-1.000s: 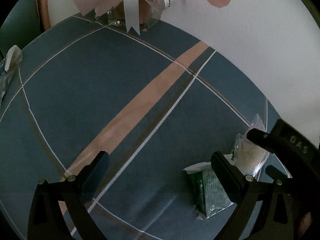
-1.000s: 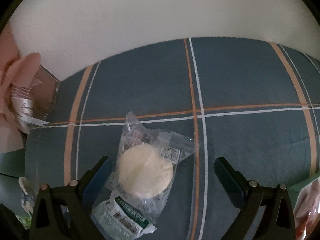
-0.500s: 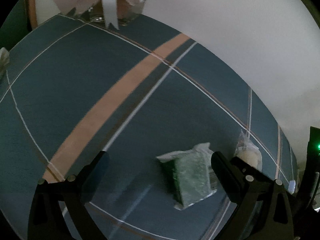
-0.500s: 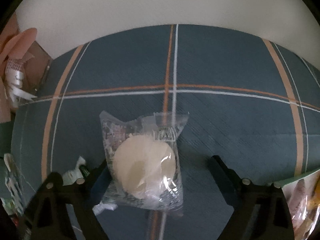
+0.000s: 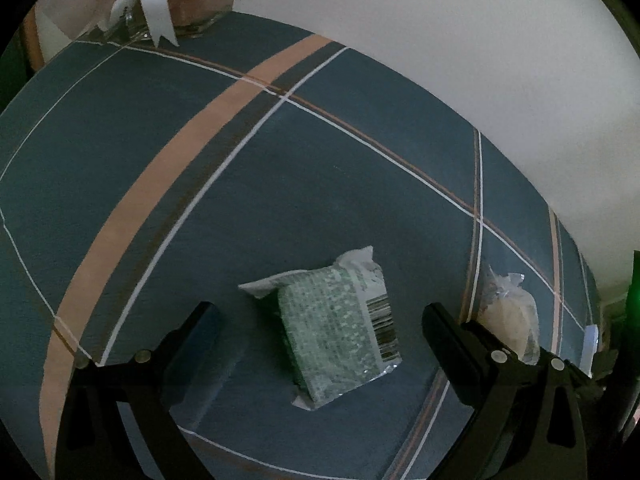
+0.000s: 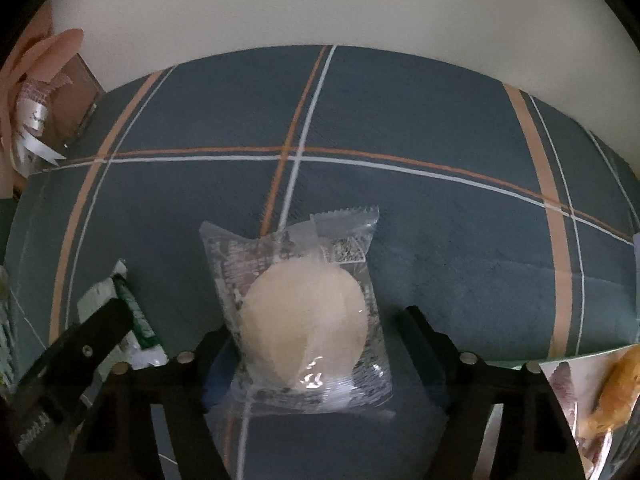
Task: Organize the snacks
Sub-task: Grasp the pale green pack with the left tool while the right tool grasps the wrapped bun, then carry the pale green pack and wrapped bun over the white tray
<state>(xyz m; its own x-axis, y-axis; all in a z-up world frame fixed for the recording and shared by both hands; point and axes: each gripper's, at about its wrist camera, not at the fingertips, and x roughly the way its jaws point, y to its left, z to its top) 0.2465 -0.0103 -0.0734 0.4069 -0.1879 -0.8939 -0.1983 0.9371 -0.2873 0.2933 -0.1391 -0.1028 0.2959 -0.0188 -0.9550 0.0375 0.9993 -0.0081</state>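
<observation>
A green speckled snack packet (image 5: 340, 328) lies on the blue plaid tablecloth (image 5: 200, 200), between the open fingers of my left gripper (image 5: 320, 324), which is not touching it. A round pale pastry in a clear wrapper (image 6: 304, 316) lies between the open fingers of my right gripper (image 6: 312, 336), which straddle it closely. The pastry also shows at the right of the left wrist view (image 5: 508, 316). The green packet's end (image 6: 128, 320) shows at the left of the right wrist view, partly behind the left gripper's finger.
A glass vase with white ribbons (image 5: 176, 4) stands at the table's far corner by the white wall; it also shows in the right wrist view (image 6: 44, 120). Another wrapped orange-brown snack (image 6: 608, 392) lies at the lower right. More packaging peeks in at the far left edge (image 6: 6, 320).
My left gripper has swung over until the green packet sits between its fingers. My right gripper has moved down and forward, and the pastry now lies between its fingers. Both stay open.
</observation>
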